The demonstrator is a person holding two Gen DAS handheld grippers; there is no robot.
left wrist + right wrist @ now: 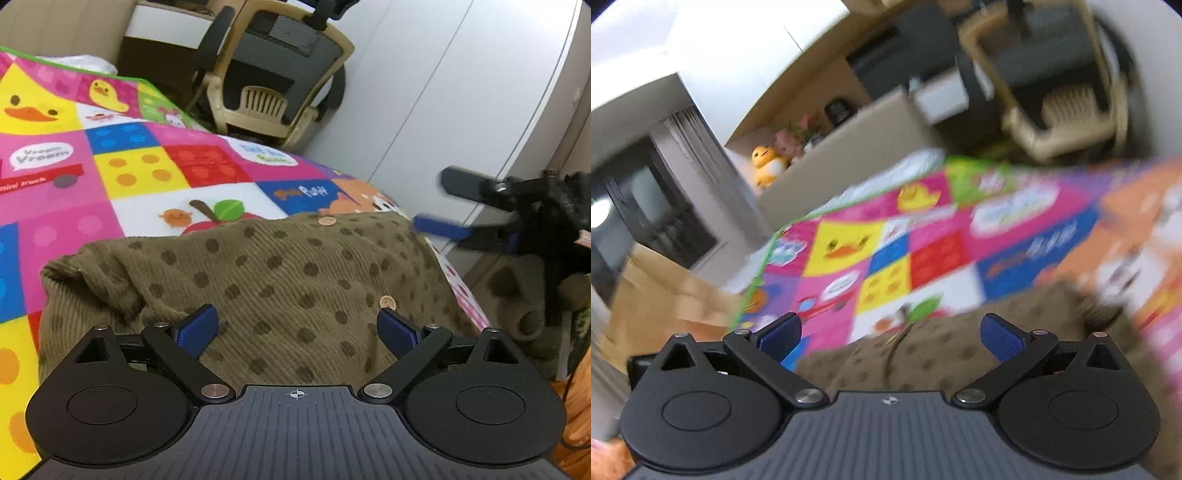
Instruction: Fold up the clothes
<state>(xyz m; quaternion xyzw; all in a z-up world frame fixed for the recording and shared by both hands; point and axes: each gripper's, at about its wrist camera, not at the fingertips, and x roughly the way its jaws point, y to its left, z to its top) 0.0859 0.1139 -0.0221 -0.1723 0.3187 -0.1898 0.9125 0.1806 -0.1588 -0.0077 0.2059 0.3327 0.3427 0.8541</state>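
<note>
Left gripper (pixel 297 328): black body, blue finger pads, jaws spread wide and empty, hovering just over the garment.

Garment (pixel 280 280): olive-brown corduroy piece with darker polka dots and pale round buttons (pixel 387 302), lying bunched on the play mat, one edge rolled up at the left; part of it hangs off the mat's right edge.

Play mat (pixel 122 173): bright patchwork of pink, yellow, blue and red squares with ducks, an apple and brick studs. Legible print: "Vroom Vroom" in a speech bubble, "mini truck" below it. Other captions too blurred to read.

Right gripper (pixel 890 338): same build, jaws parted wide, nothing between them, above the garment's edge; its view is motion-blurred.

Office chair (pixel 273 74): beige frame, dark mesh, beyond the mat.

Duck plush (pixel 766 164): yellow, on a ledge.
</note>
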